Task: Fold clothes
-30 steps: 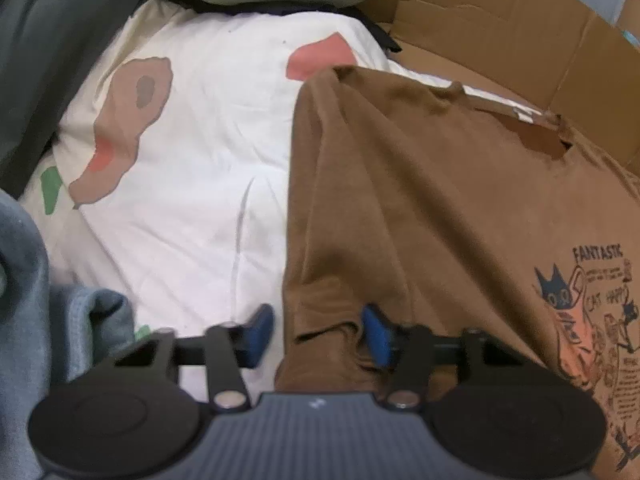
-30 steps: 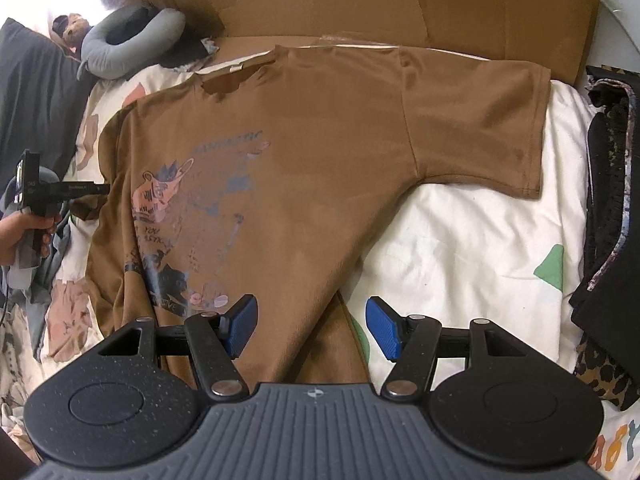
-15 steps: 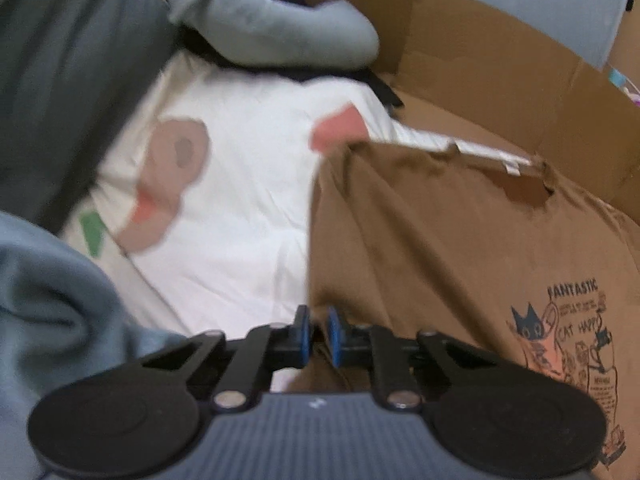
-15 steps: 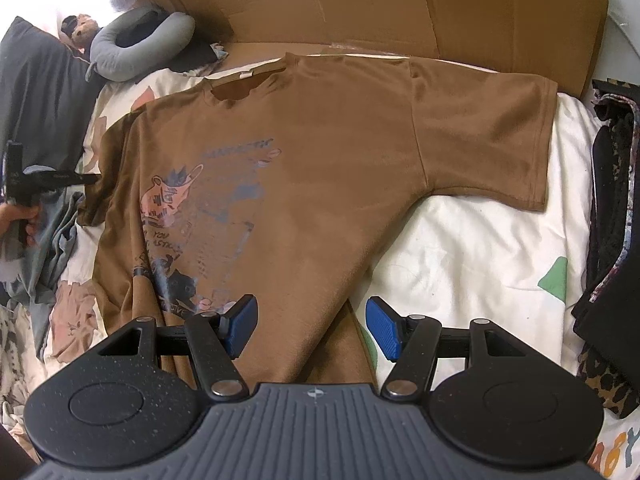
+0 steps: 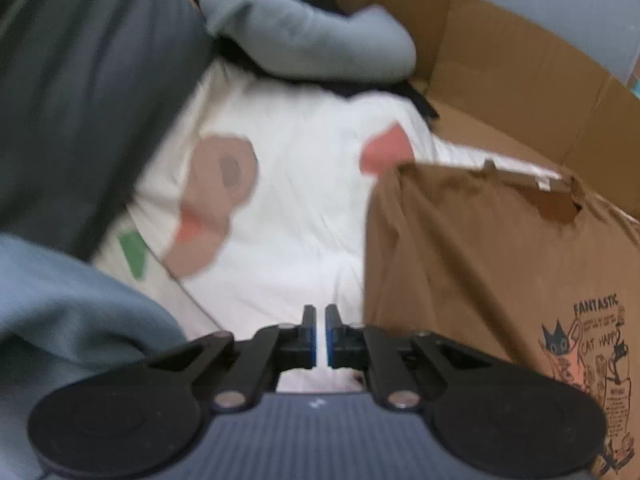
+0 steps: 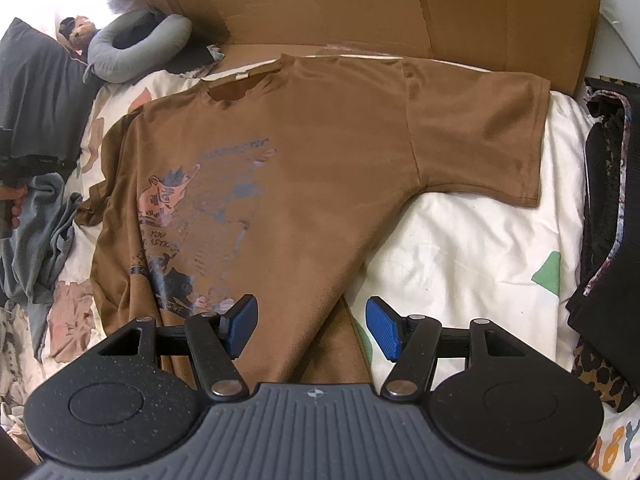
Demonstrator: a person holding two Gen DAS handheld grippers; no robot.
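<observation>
A brown T-shirt with a cat print lies face up on the white patterned bed sheet, its right sleeve spread out. My right gripper hangs open just above its lower hem, with cloth beneath the gap and touching neither pad. In the blurred left wrist view the shirt sits to the right of my left gripper. That gripper's jaws are closing to a thin slit, and only white sheet shows between the pads. The shirt's left sleeve lies crumpled, apart from that gripper.
Flattened cardboard lines the far side. A grey neck pillow and a dark pillow lie at the back left. A blue-grey garment is heaped at the left, near a person's hand. Dark clothes are piled along the right edge.
My left gripper closed at the shirt's left sleeve edge, then rose and drew away to the left; the brown cloth no longer shows between its pads. The right gripper has not moved.
</observation>
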